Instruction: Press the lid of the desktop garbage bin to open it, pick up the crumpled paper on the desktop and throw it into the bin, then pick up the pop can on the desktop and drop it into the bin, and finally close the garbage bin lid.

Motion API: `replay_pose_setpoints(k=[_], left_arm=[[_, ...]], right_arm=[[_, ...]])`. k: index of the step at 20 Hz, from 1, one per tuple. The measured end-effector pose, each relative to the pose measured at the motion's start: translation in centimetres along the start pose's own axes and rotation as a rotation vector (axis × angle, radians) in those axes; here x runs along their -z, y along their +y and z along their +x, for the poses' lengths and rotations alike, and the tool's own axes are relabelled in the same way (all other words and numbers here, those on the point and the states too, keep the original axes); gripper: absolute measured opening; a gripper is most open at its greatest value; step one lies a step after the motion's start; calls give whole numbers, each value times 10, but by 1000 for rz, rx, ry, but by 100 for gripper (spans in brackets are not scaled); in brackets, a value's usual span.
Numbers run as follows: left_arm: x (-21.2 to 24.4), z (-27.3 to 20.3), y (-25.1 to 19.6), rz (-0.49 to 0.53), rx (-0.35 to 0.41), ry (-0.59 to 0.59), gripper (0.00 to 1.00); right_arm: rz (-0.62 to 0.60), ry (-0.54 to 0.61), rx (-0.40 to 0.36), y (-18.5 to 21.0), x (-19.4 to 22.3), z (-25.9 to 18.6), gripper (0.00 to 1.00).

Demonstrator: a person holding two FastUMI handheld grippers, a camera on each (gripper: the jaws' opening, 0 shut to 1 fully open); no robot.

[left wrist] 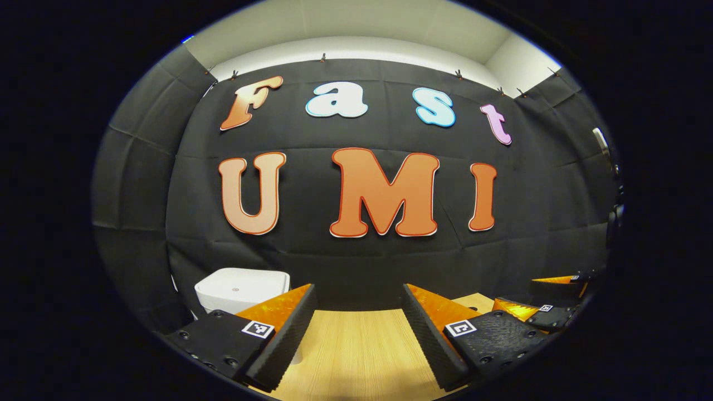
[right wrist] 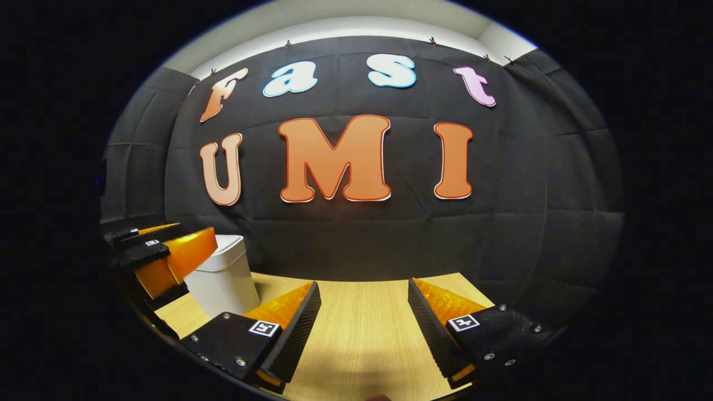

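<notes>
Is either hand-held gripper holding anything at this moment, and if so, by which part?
Nothing is held. The left hand-held gripper and right hand-held gripper are both open over the bare table; the bin stands untouched.

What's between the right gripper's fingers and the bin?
Nothing: in the right gripper view, bare wooden desktop separates the open right gripper from the white garbage bin, lid closed. The left gripper hovers beside the bin.

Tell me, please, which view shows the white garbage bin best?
The right gripper view: the garbage bin shows its closed lid and front wall down to the table. In the left gripper view, the left gripper finger hides most of it, leaving the lid.
</notes>
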State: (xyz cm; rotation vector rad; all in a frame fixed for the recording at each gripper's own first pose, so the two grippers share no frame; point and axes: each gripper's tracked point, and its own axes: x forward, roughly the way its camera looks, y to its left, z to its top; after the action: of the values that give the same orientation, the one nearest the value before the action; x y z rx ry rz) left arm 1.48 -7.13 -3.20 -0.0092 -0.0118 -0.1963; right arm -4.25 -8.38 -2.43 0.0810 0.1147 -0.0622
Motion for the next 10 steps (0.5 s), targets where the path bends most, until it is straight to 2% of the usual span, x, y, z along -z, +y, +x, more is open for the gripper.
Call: replay_pose_setpoints(k=[1,6,10], left_arm=[[8,-1,-2,9,3,19,96],[35,1,-1,-1,0,57,96],[53,0,6,42,-23,72,96]], right_arm=[[2,-3,2,-1,1,0,94],[-2,-3,32,-8,9,1,94],[-23,2,19,-2,18,2,94]])
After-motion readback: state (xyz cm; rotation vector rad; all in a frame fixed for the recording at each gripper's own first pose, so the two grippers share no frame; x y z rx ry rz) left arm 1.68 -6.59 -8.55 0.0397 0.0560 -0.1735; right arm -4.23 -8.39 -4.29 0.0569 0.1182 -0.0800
